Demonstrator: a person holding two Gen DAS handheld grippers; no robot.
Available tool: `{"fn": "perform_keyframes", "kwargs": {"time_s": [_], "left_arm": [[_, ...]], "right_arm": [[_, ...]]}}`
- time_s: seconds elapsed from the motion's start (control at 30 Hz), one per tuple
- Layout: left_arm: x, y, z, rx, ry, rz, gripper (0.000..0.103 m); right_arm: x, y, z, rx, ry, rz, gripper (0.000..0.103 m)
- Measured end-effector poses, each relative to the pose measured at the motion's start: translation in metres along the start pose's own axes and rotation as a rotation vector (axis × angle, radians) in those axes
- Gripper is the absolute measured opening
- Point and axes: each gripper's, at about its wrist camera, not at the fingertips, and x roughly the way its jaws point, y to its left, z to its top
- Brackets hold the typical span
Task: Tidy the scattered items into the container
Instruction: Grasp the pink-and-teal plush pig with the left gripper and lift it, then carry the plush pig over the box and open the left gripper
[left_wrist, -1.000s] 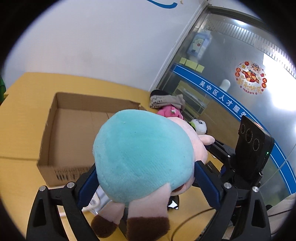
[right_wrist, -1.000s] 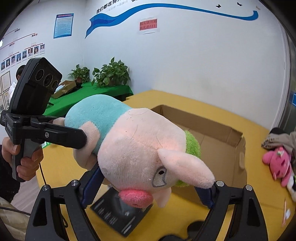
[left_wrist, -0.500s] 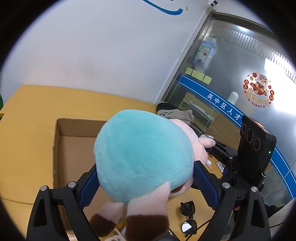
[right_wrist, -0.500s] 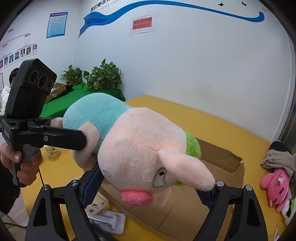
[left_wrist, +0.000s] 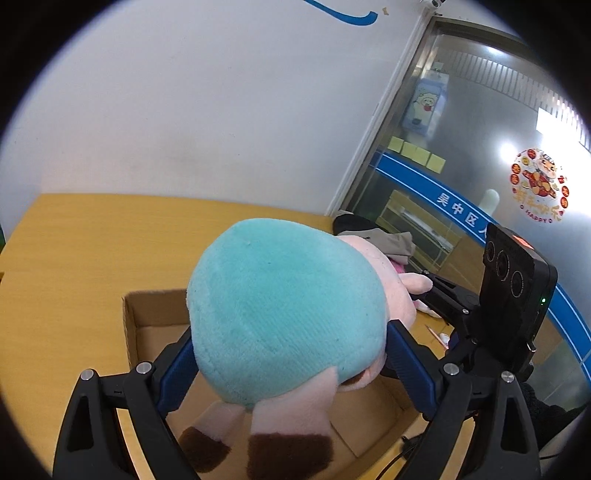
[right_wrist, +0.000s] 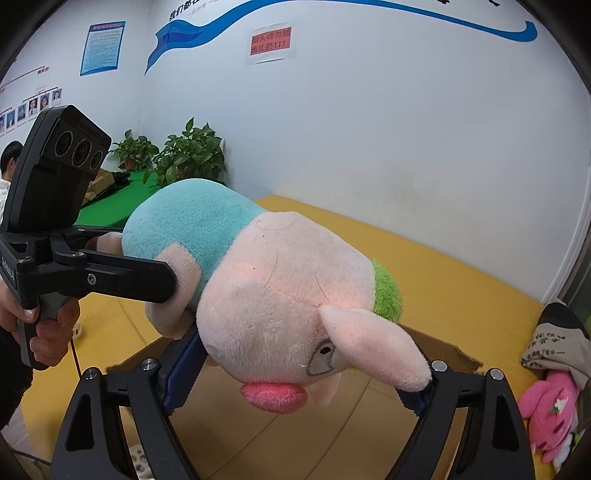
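Both grippers hold one plush pig with a teal body, pink head and brown-tipped legs. My left gripper (left_wrist: 291, 365) is shut on its teal rear (left_wrist: 284, 306). My right gripper (right_wrist: 299, 373) is shut on its pink head (right_wrist: 280, 314). The left gripper also shows in the right wrist view (right_wrist: 162, 277) at the pig's back end. The pig hangs above the open cardboard box (left_wrist: 155, 325), whose far rim shows in the right wrist view (right_wrist: 447, 347). The box floor below is mostly hidden by the pig.
A pink plush toy (right_wrist: 550, 410) and a grey folded cloth (right_wrist: 557, 350) lie on the yellow table (left_wrist: 74, 258) right of the box. The cloth shows in the left wrist view (left_wrist: 384, 240). A white wall and glass door stand behind. Small items lie at the table's near edge.
Both grippers have carried the pig forward over the box; the box now lies directly beneath it. The grip on the pig is unchanged.
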Motion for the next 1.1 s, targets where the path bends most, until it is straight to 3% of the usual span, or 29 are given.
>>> {"fn": "perform_keyframes", "kwargs": {"time_s": [0.17, 0.3, 0.53, 0.7, 0.83, 0.93, 1.1], "left_arm": [[0.035, 0.03, 0.03, -0.021, 0.03, 0.053, 0.094], [0.073, 0.061, 0.033, -0.065, 0.096, 0.077, 0.094], [0.16, 0.119, -0.021, -0.214, 0.385, 0.22, 0.094], [0.166, 0.114, -0.037, -0.16, 0.448, 0.315, 0.093], [0.162, 0.109, -0.04, -0.167, 0.456, 0.349, 0.096], [0.145, 0.095, -0.034, -0.164, 0.43, 0.396, 0.096], [0.082, 0.045, -0.025, 0.002, 0.274, 0.564, 0.099]], "right_arm": [[0.045, -0.024, 0.024, -0.004, 0.015, 0.011, 0.091], [0.096, -0.051, 0.034, 0.02, 0.059, 0.049, 0.091], [0.2, -0.07, -0.025, 0.141, 0.243, 0.12, 0.091], [0.232, -0.055, -0.052, 0.144, 0.331, 0.147, 0.091], [0.242, -0.059, -0.059, 0.166, 0.366, 0.143, 0.103], [0.231, -0.062, -0.054, 0.151, 0.371, 0.142, 0.103], [0.163, -0.054, -0.029, 0.059, 0.301, 0.069, 0.103]]}}
